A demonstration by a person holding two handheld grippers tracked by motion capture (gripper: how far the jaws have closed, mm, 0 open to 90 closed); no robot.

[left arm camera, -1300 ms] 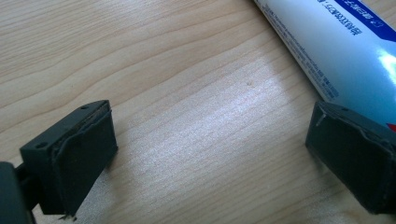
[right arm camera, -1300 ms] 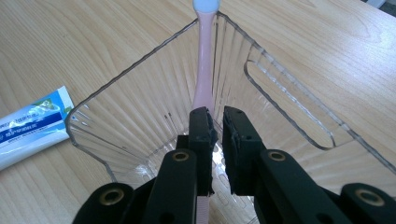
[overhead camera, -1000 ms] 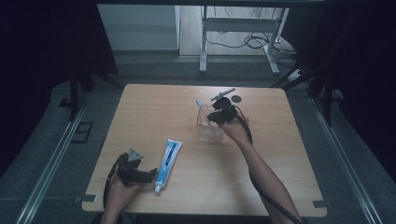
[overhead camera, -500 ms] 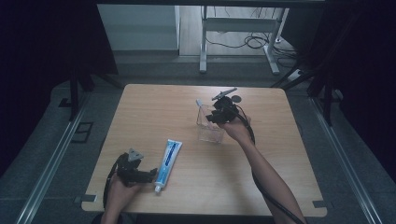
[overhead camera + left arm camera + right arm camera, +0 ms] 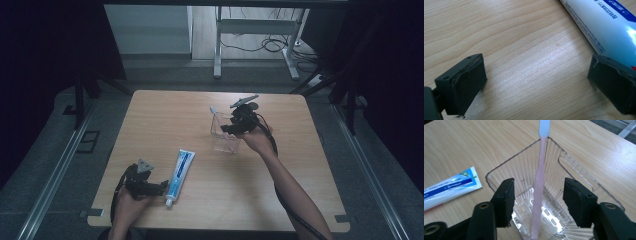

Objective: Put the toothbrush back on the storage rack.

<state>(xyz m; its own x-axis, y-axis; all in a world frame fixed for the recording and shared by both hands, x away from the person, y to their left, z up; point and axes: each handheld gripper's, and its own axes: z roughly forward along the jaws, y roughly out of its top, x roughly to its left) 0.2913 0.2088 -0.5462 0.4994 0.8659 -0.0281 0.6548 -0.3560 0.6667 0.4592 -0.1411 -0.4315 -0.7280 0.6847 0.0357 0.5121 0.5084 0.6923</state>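
Note:
A pink toothbrush [image 5: 539, 182] with a white head [image 5: 213, 109] stands upright in a clear ribbed plastic holder [image 5: 504, 163] at the middle back of the table [image 5: 300, 165]. My right gripper [image 5: 539, 192] hangs over the holder [image 5: 226, 140]. Its jaws have just been opening and now stand apart on either side of the toothbrush handle, not touching it. Near the front left, my left gripper [image 5: 161, 186] rests low by the cap end of a blue and white toothpaste tube [image 5: 180, 169]. Its jaws are wide open over bare wood, the right pad [image 5: 614, 82] beside the tube [image 5: 604, 22].
The flat end of the toothpaste tube [image 5: 449, 186] lies on the wood left of the holder. A small dark object [image 5: 252, 106] sits behind the right gripper near the table's far edge. Metal table legs and cables [image 5: 270, 45] stand on the floor beyond.
The right gripper has shifted slightly over the holder. The left hand and the toothpaste tube have stayed where they were.

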